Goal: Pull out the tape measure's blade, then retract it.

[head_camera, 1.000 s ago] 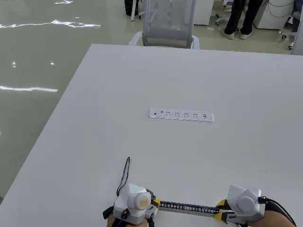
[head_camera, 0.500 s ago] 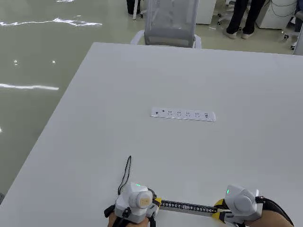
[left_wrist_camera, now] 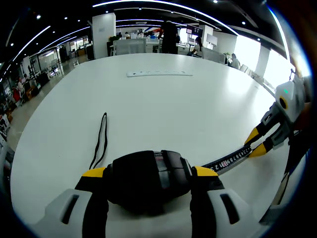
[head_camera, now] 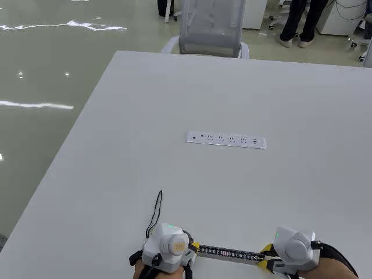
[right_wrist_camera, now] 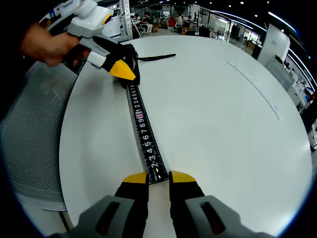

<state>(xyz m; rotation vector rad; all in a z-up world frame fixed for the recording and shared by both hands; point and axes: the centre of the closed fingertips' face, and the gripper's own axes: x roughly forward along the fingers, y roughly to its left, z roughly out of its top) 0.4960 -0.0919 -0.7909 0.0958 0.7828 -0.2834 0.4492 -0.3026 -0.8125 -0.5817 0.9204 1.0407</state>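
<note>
A white table (head_camera: 145,116) carries the work; at its near edge, left of the middle, the left gripper (left_wrist_camera: 149,172) holds a black, rounded tape measure case (left_wrist_camera: 148,186); its yellow-tipped fingers (left_wrist_camera: 94,173) are clenched on the two sides of the case, which rests low over the table top. A thin black cord loop (head_camera: 154,214) runs from the case and lies on the table on its far side. From the right side of the case a black blade with white and red numerals (right_wrist_camera: 143,129) is drawn out and lies flat along the near edge towards the right. The right gripper (right_wrist_camera: 158,177) is at the blade's free end; its yellow-tipped fingers (right_wrist_camera: 183,177) are drawn close together and pinch that end between them; the numerals count up from there towards the case. In the head view the two grippers sit well apart, the blade straight between them.

Farther off, near the middle of the table, lies a long white power strip (head_camera: 225,140), set crosswise and well apart from the tape measure. A grey mesh-backed office chair (head_camera: 210,26) stands at the far edge of the table; beyond it is a glossy pale floor (head_camera: 46,70).
</note>
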